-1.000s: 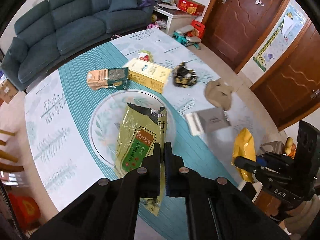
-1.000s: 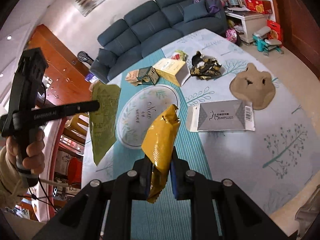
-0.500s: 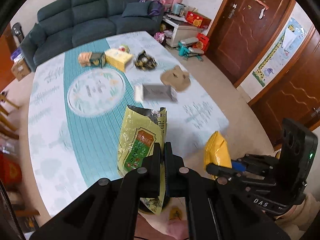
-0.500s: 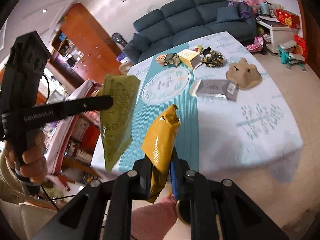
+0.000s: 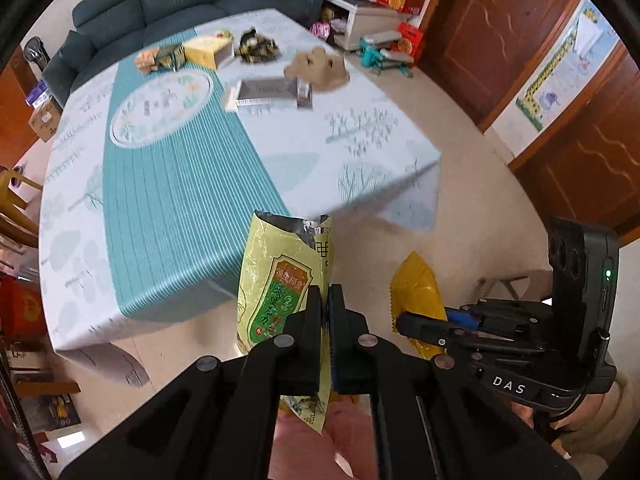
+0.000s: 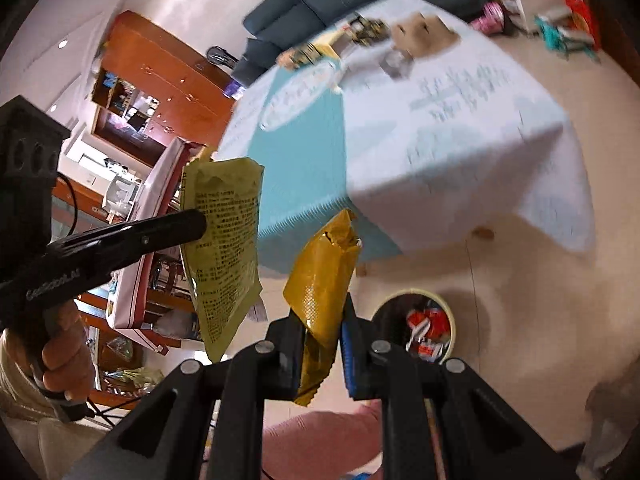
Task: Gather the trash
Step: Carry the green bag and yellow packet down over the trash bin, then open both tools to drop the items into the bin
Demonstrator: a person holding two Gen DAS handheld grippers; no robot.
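Left wrist view: my left gripper point(image 5: 325, 312) is pinched tight on a pale green foil snack bag with a torn silver top point(image 5: 286, 280), which hangs upright in front of the cam. Off to the right in that view, the right gripper point(image 5: 420, 330) has its jaws clamped on a crumpled yellow foil wrapper point(image 5: 414, 288). Both pieces are in the air, off the table, over the beige floor.

Right wrist view shows the same from the other side: the wrapper is nipped low down btw the pads, its torn end pointing up. The green bag dangles at left, printed back facing me. A hand point(image 6: 64, 360) grips the left tool's handle.

Round waste bin with a pale rim and dark liner point(image 6: 414, 330) sits on the floor just right of the right gripper's tips; red and white scraps already lie inside.

Step, as I read it: carry phase, w/ both loads headed for the bin. Next move needs each gripper brought over the bin mouth, then the jaws spread so the bags fall in. Right one is closer, so prob first. Both bags are light and floppy, so they could drift or cling to a pad.

More trash waits on the table w/ teal striped cloth point(image 5: 168, 184): grey flat box point(image 5: 264, 90), brown paper pulp tray point(image 5: 318, 68), yellow carton point(image 5: 208, 50), dark wrapper heap point(image 5: 256, 44).
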